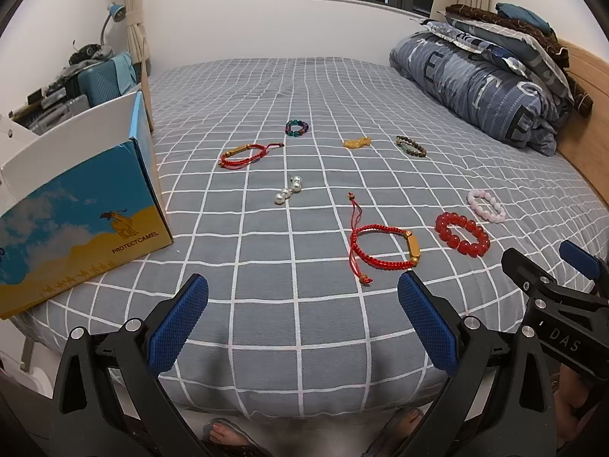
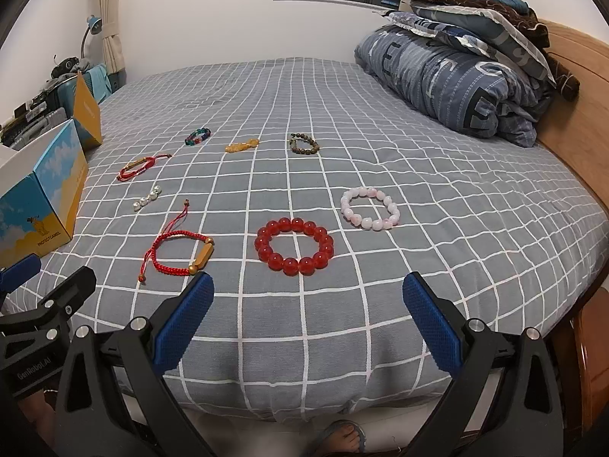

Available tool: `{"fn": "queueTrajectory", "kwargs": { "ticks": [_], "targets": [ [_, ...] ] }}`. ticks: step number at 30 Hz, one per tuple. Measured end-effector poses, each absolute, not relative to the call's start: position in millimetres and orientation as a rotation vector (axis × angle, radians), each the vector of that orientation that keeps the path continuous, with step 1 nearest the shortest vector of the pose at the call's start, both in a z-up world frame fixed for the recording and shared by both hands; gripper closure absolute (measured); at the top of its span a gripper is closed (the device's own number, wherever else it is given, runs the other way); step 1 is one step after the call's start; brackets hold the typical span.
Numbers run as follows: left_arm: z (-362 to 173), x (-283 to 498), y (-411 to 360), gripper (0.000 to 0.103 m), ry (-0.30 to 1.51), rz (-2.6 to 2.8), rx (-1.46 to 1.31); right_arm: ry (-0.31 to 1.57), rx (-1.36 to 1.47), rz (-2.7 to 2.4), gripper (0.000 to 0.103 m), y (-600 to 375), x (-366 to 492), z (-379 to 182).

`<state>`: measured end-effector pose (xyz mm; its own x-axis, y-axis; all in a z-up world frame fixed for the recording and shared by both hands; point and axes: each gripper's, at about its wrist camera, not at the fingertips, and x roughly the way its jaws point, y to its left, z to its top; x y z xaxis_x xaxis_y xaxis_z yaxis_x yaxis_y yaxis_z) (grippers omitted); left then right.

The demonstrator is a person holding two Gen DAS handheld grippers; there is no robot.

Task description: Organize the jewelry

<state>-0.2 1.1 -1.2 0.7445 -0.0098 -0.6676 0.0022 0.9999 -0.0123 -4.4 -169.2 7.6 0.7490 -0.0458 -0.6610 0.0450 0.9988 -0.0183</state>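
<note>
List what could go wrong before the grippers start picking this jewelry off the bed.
1. The pearl pieces are small and round; they may roll or slip from the pads.
2. The near red cord bracelet has loose tails that could snag.
3. The soft bedsheet may get pinched along with the red bead bracelet.

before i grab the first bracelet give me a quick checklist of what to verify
1. Left gripper open and unloaded: ok.
2. Right gripper open and unloaded: ok.
3. Red bead bracelet lies flat, apart from the pink bead bracelet: ok.
4. Red cord bracelet has loose cord tails that may drag: not ok.
5. Box open at the top: ok.
6. Room inside box: cannot tell.
</note>
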Motion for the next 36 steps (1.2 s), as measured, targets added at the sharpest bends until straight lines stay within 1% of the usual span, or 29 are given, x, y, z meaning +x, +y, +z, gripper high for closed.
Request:
{"fn": "queueTrajectory", "kwargs": {
  "ticks": [36],
  "targets": [
    [-1.1,-2.2,-2.4,0.006,0.736,-0.010,-0.009,0.704,-0.001,-0.051,0.007,-169.5,-7.5,12.2]
  ]
}}
